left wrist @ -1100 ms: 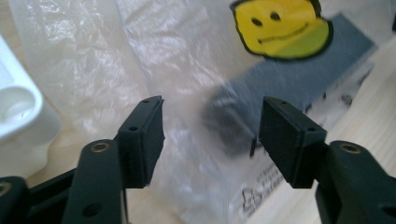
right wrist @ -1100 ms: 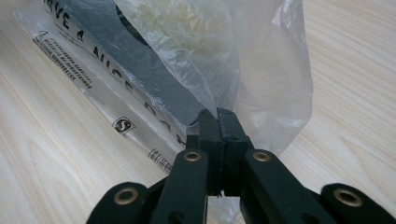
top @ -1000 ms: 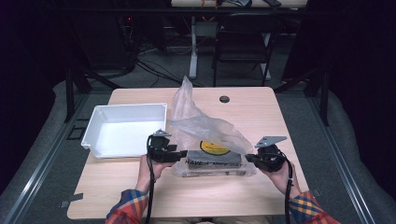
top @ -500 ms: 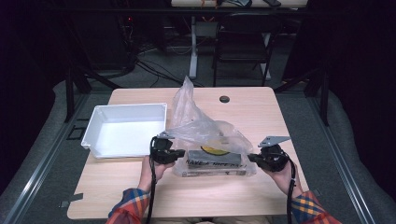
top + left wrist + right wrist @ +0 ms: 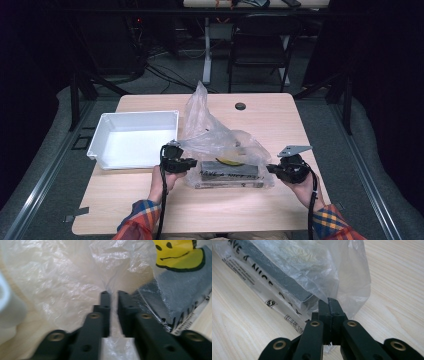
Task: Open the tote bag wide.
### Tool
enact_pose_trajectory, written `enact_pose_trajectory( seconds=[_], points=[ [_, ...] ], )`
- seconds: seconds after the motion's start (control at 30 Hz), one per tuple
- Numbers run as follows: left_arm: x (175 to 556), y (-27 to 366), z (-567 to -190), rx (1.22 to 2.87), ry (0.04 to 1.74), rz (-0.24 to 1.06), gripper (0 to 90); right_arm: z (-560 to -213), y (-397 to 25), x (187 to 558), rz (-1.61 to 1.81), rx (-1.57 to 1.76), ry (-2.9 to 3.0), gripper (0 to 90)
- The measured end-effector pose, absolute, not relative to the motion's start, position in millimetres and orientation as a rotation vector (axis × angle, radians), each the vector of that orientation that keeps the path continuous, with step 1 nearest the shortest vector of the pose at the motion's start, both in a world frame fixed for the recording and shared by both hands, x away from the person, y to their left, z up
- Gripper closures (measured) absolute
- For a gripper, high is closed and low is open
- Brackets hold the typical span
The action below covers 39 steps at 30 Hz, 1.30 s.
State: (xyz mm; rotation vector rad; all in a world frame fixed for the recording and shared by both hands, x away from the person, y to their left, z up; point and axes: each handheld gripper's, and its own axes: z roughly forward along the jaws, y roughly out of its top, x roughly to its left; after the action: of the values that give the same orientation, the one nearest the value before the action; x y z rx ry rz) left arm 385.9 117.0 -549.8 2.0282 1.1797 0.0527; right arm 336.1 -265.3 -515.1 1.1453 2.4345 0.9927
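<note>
Now the plastic bag [image 5: 220,145] lies lengthwise along the counter's [image 5: 280,120] near edge, left claw [image 5: 111,293] and right claw [image 5: 329,305] each clamped on one end.

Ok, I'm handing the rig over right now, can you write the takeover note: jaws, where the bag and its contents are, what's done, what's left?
Left gripper: jaws nearly shut, pinching the plastic bag at its left end.
Right gripper: jaws shut on the bag's right end.
The bag lies on the table, just right of the white tray. Inside it is a grey block with a yellow smiley print showing through the film.
Done: both ends of the bag gripped.
Left: the block is not yet out of the bag; the tray holds nothing. Probably lift or open the bag next.
</note>
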Motion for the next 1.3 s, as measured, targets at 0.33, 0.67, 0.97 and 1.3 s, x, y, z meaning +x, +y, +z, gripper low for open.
enact_pose_trajectory(
  seconds=[0.33,0.67,0.97,1.3],
  points=[
    [368,122,-537,2.093,1.094,0.079,90.0,-516,-276,336,0.993,1.183,2.415,90.0],
    [347,115,-545,2.235,1.047,0.054,90.0,-533,-279,350,0.923,1.257,2.43,90.0],
    [344,109,-553,2.327,1.03,0.035,90.0,-551,-276,364,0.836,1.304,2.464,90.0],
    [345,108,-557,2.391,1.03,0.067,90.0,-541,-282,359,0.786,1.255,2.521,65.4]
  ],
)
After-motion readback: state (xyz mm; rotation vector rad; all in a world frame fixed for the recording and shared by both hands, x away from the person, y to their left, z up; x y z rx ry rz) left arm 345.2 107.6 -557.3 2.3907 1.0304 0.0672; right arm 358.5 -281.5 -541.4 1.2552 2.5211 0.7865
